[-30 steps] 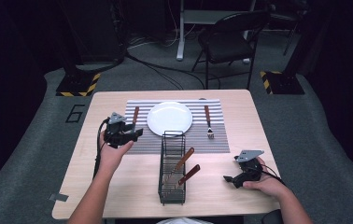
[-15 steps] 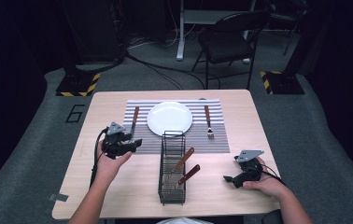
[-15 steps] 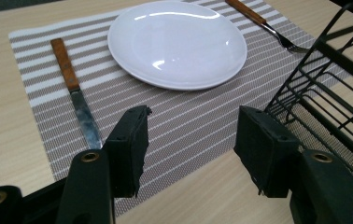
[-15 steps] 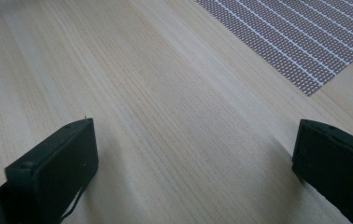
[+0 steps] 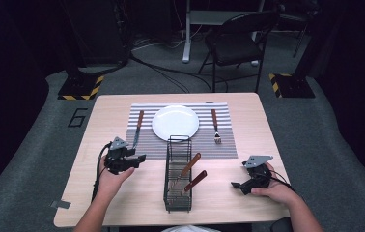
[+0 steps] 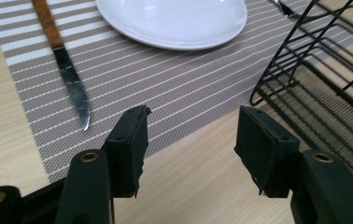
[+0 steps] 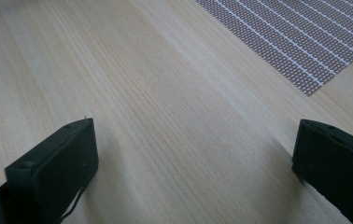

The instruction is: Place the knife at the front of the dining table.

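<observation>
Two claws sit low over our counter (image 5: 122,193), one in each hand. We keep the right claw (image 5: 237,185) at the near right, well apart from everything else; in the right gripper view its jaws stand wide apart over bare wood, with nothing between them and a corner of the striped placemat (image 7: 305,42) farther off. Our left claw (image 5: 139,158) hovers at the near left, just beside the placemat's near left corner. In the left gripper view its jaws stand about halfway apart and grip nothing; counter wood and the mat's edge show in the gap.

Nearest that claw lies the knife (image 6: 65,63), flat on the left strip of the placemat (image 5: 147,140). We see a brown wooden handle and a narrow, shiny steel blade that tapers to a point. Its long axis runs near to far along the mat's left side, tilted a little; the tip points back toward us and our left claw, while the handle points away, toward the far edge of the counter.

Between our hands stands a black wire basket (image 5: 178,176) with two wooden-handled utensils leaning in it. Beyond it a white plate (image 5: 175,122) rests mid-mat, and right of the plate lies a fork (image 5: 215,126), its handle pointing away.
</observation>
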`<state>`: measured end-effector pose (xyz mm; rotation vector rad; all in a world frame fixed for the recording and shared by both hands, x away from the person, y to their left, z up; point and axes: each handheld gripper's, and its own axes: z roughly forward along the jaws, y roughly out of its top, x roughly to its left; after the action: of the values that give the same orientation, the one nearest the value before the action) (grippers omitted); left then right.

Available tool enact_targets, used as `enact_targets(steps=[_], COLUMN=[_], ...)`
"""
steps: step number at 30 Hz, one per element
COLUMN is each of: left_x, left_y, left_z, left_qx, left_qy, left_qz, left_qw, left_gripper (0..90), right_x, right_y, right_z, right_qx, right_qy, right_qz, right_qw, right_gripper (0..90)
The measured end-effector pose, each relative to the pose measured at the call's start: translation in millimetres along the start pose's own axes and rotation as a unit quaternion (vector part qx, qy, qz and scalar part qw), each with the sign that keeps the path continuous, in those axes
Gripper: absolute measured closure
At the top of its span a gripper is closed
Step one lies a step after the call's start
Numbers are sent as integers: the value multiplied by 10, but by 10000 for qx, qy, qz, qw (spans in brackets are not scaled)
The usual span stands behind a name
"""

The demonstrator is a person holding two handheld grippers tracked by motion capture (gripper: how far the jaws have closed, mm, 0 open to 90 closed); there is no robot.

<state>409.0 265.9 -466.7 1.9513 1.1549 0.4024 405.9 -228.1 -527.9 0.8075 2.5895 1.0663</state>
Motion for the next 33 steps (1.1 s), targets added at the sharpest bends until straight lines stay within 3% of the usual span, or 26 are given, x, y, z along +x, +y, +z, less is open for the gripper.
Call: enact_targets(steps=[5, 10, 16, 21, 25, 33], left_x=[31, 37, 42, 0, -15, 9], left_y=[-151, -253, -317, -351, -358, -391], left_z=[-8, 3, 60, 152, 182, 220], left_qx=[85, 118, 267, 413, 349, 440], left_qy=[112, 29, 7, -49, -43, -22], left_qz=[-41, -142, -51, 234, 358, 347], left_qw=[9999, 9998, 9996, 9989, 9987, 9984], left_gripper=[436, 435, 435, 427, 427, 414], right_x=[0, 0, 5, 5, 4, 5], right_y=[0, 0, 1, 1, 1, 2], right_z=[0, 1, 2, 2, 2, 4], right_qx=[0, -3, -18, -13, -11, -20], right_qy=[0, -3, -12, -9, -7, -14], right_qz=[1, 1, 34, 35, 36, 38], right_qw=[10000, 10000, 10000, 10000, 10000, 10000], right_gripper=[0, 0, 0, 0, 0, 0])
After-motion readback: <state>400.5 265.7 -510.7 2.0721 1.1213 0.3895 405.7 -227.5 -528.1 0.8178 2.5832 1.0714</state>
